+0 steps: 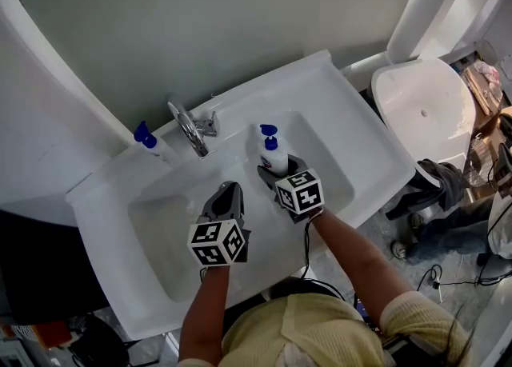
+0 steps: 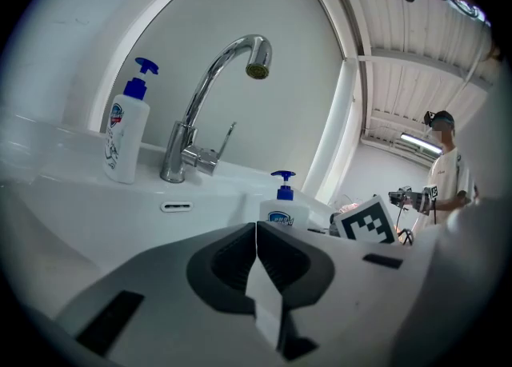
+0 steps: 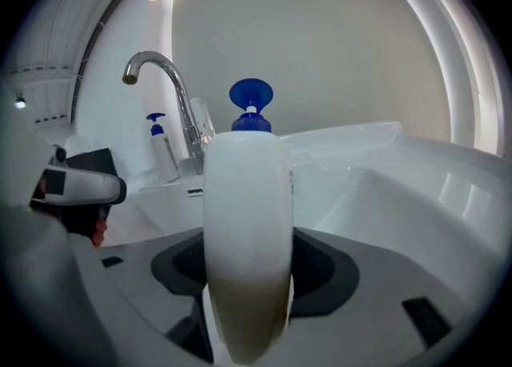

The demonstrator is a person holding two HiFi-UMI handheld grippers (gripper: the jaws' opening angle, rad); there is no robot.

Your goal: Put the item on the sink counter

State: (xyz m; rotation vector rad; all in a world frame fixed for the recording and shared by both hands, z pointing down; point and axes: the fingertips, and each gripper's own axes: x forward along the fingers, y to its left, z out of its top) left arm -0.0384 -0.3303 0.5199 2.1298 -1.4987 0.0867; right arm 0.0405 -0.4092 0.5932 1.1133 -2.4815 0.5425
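Within sink basin (image 1: 160, 225), right gripper (image 1: 274, 173) clamping upright pump bottle (image 1: 273, 155)

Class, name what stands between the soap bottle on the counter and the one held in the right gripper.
The chrome faucet stands between the counter bottle and the held bottle, as the head view shows.
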